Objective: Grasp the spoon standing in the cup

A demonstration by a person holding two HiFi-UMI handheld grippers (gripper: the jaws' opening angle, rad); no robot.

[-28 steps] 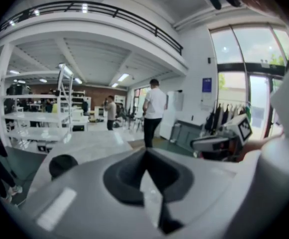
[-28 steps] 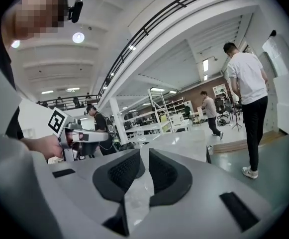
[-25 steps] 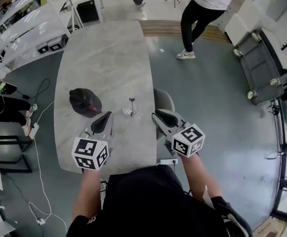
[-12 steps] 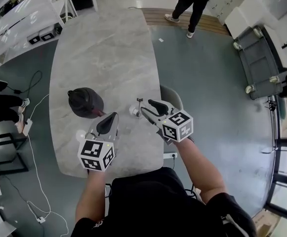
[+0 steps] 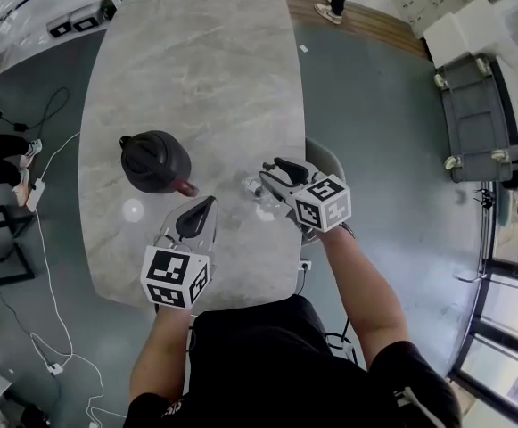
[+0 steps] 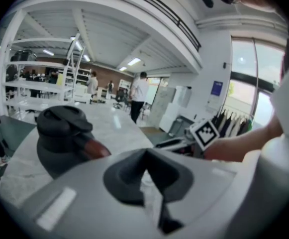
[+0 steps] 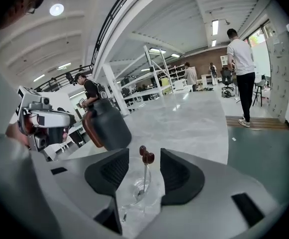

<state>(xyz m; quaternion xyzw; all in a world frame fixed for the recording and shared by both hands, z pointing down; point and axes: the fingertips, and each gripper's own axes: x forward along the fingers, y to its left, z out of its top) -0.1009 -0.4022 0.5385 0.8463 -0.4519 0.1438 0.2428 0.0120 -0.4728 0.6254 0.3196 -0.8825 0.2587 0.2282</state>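
Black jug [image 7: 107,126] stands near the glass cup [image 7: 134,187].

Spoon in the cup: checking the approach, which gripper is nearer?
Right. The right gripper straddles the spoon, jaws opening, untouched; left gripper hangs apart to its left.

Right gripper [image 5: 270,175] to spoon [image 7: 144,172] (jaws opening)

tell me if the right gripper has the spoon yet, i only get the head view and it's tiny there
Observer: Not yet. In the right gripper view the thin metal spoon with a dark red knobbed top stands untouched between the pads of the right gripper, whose jaws are opening.
Operator: is it in the cup
Observer: Yes, upright in the clear glass cup.
Operator: left gripper
Observer: The left gripper is shut and empty, facing the black lidded jug.
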